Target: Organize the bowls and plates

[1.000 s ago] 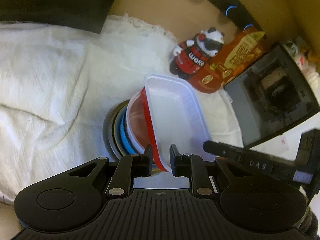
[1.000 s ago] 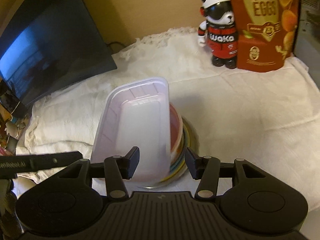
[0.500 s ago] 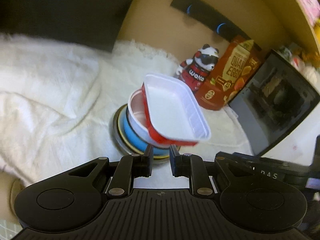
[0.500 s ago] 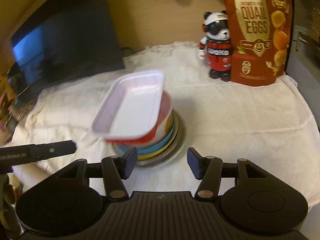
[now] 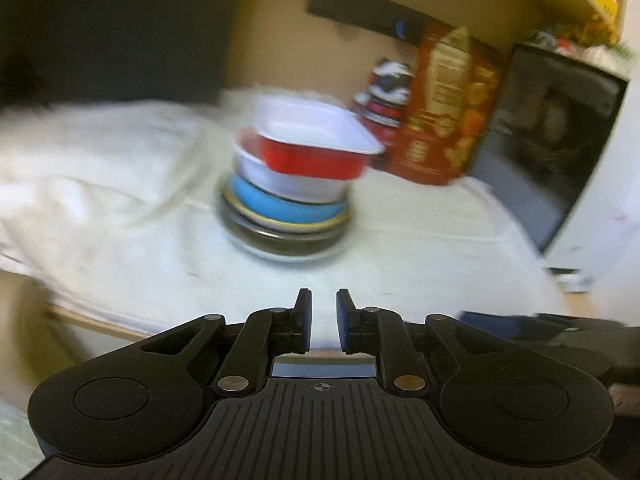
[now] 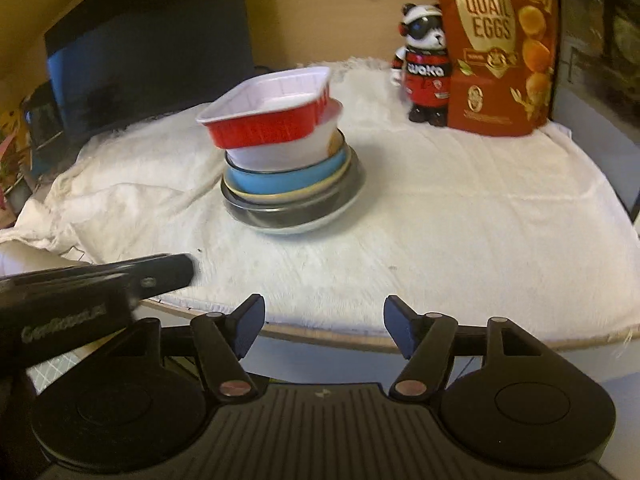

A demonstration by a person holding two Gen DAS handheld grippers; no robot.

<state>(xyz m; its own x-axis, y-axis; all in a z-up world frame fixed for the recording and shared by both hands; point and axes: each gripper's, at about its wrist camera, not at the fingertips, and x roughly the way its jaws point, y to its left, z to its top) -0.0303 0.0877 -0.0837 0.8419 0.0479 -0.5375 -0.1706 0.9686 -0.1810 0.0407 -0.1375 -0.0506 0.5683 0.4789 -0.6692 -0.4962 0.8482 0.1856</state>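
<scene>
Your left gripper [image 5: 323,318] is empty, its fingers nearly closed with only a narrow gap between the pads. Your right gripper [image 6: 324,326] is also empty, its fingers spread wide. Both sit back near the table edge, well short of the dishes.

Straight ahead of both sets of fingertips, standing alone on a white cloth [image 6: 460,216], is the stack of dishes [image 6: 288,160]. From the bottom it holds a dark metal plate [image 6: 298,216], thin rims, a blue bowl [image 6: 280,180], a white bowl [image 6: 280,150], and on top a red rectangular tray with a white inside [image 6: 266,110].

The risk, as I judge it: the red tray does not nest. It sits tilted and overhangs the round white bowl towards the left of your right fingers. A nudge from either gripper, or a tug on the cloth, could slide it off or tip the upper bowls. If you reach in again, approach slowly and square the tray from both long sides.

Beyond the stack and to the right of your right fingertips stands a red pouch [image 6: 496,52] printed "QUAIL EGGS". Touching its left side is a panda figurine [image 6: 424,68] whose red jacket reads something like "woka". The side of your left gripper, seen from the right camera, bears pale lettering too blurred to read.
</scene>
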